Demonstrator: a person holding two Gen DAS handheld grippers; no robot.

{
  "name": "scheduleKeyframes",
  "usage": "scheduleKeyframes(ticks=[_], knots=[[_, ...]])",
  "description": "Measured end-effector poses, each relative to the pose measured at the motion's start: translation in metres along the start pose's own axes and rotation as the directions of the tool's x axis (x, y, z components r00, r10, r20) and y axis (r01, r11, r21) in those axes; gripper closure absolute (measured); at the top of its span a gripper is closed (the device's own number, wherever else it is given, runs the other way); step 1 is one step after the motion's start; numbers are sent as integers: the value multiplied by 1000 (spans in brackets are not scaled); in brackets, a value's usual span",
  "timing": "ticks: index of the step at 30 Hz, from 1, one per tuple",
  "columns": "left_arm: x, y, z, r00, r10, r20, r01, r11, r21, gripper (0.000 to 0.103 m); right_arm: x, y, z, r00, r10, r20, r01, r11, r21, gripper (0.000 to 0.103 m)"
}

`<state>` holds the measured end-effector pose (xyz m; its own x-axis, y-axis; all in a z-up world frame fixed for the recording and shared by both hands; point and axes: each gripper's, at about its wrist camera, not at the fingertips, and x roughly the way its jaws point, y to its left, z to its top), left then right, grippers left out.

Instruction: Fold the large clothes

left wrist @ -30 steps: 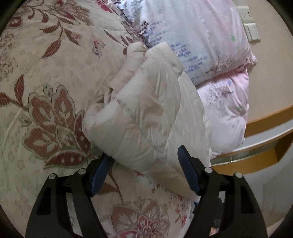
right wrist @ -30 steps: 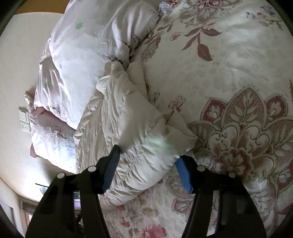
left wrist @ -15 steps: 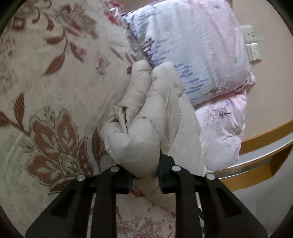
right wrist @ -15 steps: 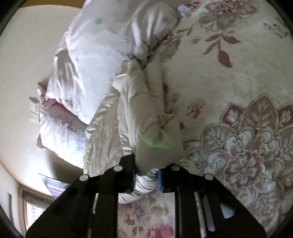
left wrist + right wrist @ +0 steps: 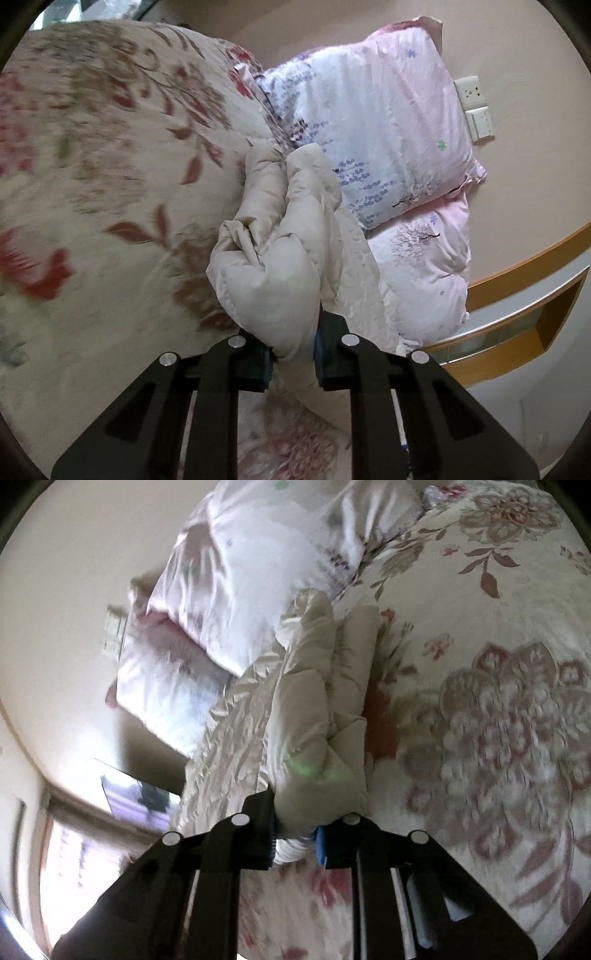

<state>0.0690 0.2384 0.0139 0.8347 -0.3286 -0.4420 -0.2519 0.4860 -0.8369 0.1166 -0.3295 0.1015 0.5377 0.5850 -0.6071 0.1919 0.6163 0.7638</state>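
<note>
A cream puffy quilted jacket (image 5: 280, 266) lies bunched on a floral bedspread (image 5: 110, 166), next to the pillows. My left gripper (image 5: 291, 354) is shut on one thick padded fold of it and holds that fold raised off the bed. In the right wrist view the same jacket (image 5: 306, 723) runs away from me toward the pillows. My right gripper (image 5: 295, 840) is shut on another bunched end of it, above the bedspread (image 5: 498, 664).
Two pale pink floral pillows (image 5: 388, 140) are stacked at the head of the bed against a beige wall with a socket plate (image 5: 474, 107). A wooden bed frame edge (image 5: 517, 280) runs along the right. A window (image 5: 74, 867) shows at lower left in the right wrist view.
Both grippers closed on the jacket's padded folds, from wide open a second ago. Both have since lifted and pulled back, drawing the jacket up off the bedspread.
</note>
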Motion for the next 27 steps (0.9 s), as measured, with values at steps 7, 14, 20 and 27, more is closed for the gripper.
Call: scheduleKeyframes(ticks=[7,14,20,27], knots=[[-22,18,-14,999,25,28,-24,999,-36,87,-11,4,-36,995,-72,-67,65,993,-100,85],[-26,21,-24,997,31,68,-31,999,-9,79,-31,9,-31,947,-317,54,321,939,-126,36],[-26,15,-28,993,50,111,-57,996,67,44,-33,61,-19,848,-448,284,512,831,-217,37],[-21,18,-29,994,38,98,-46,996,78,42,40,142,-44,886,-381,264,463,729,-504,41]])
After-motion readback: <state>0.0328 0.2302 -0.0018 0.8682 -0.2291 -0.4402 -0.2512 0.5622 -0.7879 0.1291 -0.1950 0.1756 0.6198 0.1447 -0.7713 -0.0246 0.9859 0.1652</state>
